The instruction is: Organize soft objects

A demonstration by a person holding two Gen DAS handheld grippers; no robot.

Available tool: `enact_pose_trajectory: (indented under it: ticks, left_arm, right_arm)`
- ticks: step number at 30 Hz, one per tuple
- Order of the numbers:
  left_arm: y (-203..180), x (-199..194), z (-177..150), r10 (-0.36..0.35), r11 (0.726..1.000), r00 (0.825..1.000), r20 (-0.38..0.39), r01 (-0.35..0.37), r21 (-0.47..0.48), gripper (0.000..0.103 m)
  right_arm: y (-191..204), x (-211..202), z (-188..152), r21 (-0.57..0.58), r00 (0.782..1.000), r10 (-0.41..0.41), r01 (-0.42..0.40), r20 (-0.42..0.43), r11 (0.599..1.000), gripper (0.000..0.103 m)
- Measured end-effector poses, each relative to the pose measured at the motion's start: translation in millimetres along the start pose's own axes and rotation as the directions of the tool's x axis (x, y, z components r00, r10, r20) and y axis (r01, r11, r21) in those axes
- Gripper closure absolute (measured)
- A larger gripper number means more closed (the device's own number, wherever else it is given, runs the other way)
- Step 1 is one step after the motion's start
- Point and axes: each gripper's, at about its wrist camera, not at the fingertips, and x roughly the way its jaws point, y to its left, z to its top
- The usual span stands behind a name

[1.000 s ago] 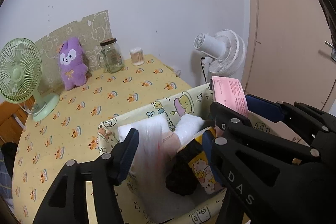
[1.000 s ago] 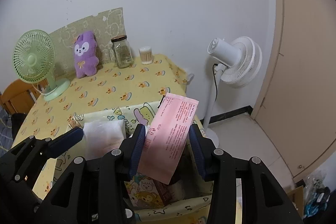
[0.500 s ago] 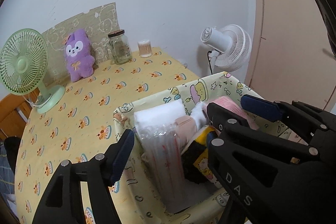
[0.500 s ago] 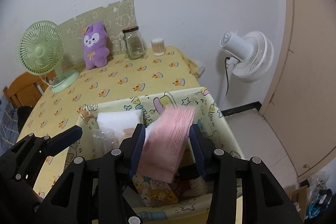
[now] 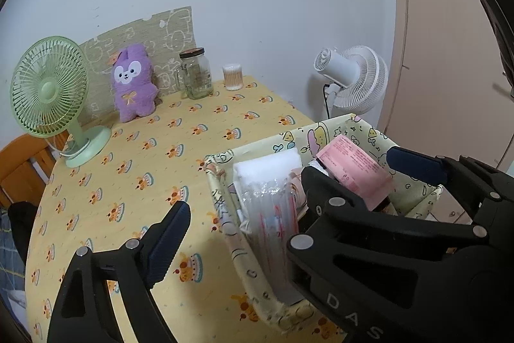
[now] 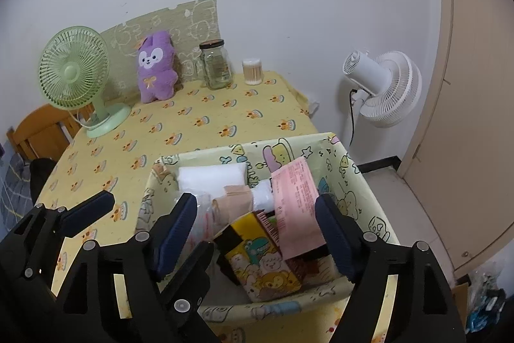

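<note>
We hold both grippers over the near right corner of the table, above the cloth basket that sits there. Our right gripper has its jaws opening. The pink packet stands between them but neither pad presses on it; it leans inside the basket, toward its right wall. Our left gripper is also opening, with one finger over the tablecloth beside the basket's left wall; we cannot tell exactly where its other finger ends, and it grips nothing.

In the basket, a white foam roll lies along the far wall, a clear bubble-wrap sleeve stands against the left side, a beige bundle sits in the middle, and a yellow cartoon pack rests toward the near wall.

Along the far edge of the table stand a purple plush toy, a glass jar and a tub of cotton swabs. A green desk fan stands at the far left corner. A white floor fan stands off the table to the right.
</note>
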Motion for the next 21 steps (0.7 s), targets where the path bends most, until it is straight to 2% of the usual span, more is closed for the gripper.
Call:
enact_pose_trajectory:
  ticks: [9, 21]
  left_arm:
    - [14, -23, -4, -0.003, 0.999, 1.000, 0.025, 0.003, -0.034, 0.010]
    - [36, -64, -10, 0.061, 0.997, 0.994, 0.088, -0.056, -0.058, 0.006]
  right_arm:
    - [18, -23, 0, -0.017, 0.999, -0.025, 0.026, 0.029, 1.000, 0.017]
    - [46, -58, 1, -0.052, 0.996, -0.014, 0.019, 0.084, 0.998, 0.017]
